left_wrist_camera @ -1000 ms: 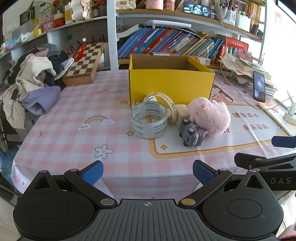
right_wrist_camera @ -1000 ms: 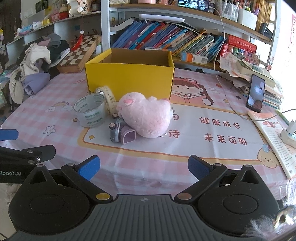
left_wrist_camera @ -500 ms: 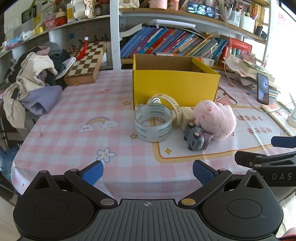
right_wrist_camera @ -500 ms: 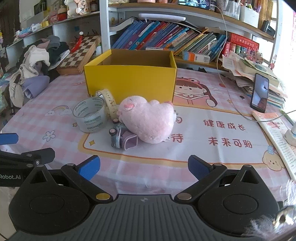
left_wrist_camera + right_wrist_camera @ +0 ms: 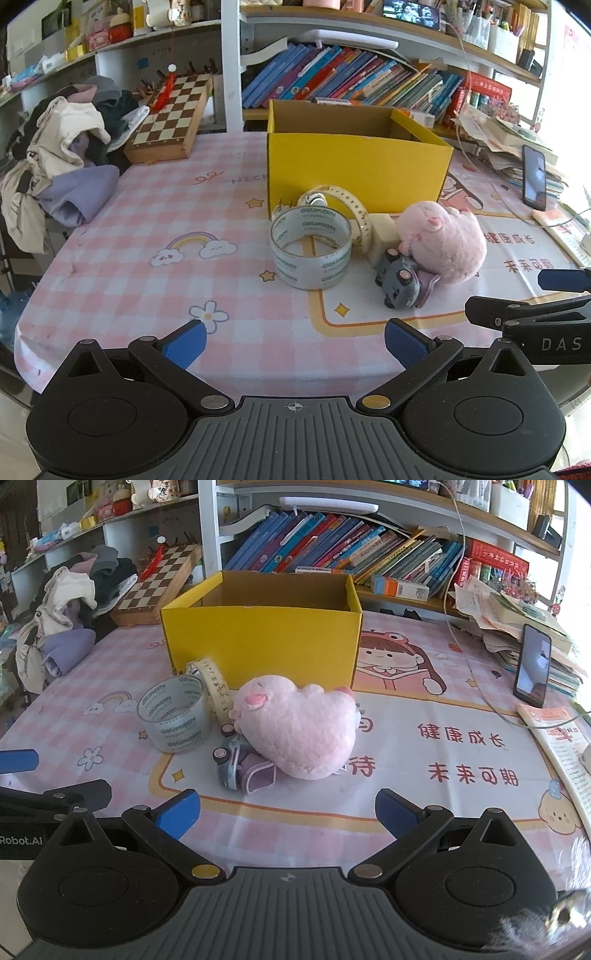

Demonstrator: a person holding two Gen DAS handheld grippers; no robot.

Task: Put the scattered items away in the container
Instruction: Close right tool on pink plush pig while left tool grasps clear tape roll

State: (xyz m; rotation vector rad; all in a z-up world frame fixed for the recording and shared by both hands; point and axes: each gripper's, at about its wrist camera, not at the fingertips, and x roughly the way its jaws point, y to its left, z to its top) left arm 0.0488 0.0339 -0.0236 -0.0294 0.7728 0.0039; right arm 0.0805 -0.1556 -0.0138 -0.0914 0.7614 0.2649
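Note:
An open yellow box (image 5: 354, 170) (image 5: 262, 642) stands on the table. In front of it lie a clear tape roll (image 5: 310, 247) (image 5: 173, 714), a cream watch strap (image 5: 351, 210) (image 5: 214, 683), a cream block (image 5: 382, 232), a grey-purple toy car (image 5: 400, 282) (image 5: 240, 766) and a pink plush pig (image 5: 443, 242) (image 5: 299, 725). My left gripper (image 5: 293, 341) is open and empty, near the table's front edge, short of the tape roll. My right gripper (image 5: 288, 812) is open and empty, just short of the plush and car.
A heap of clothes (image 5: 62, 162) and a chessboard (image 5: 170, 118) sit at the back left. A phone (image 5: 532, 664), papers and a cable lie at the right. Bookshelves (image 5: 351, 81) stand behind the box. The right gripper's side shows in the left wrist view (image 5: 535, 317).
Both grippers have moved forward toward the items, which now look larger and nearer. Both stay open. The items have not moved.

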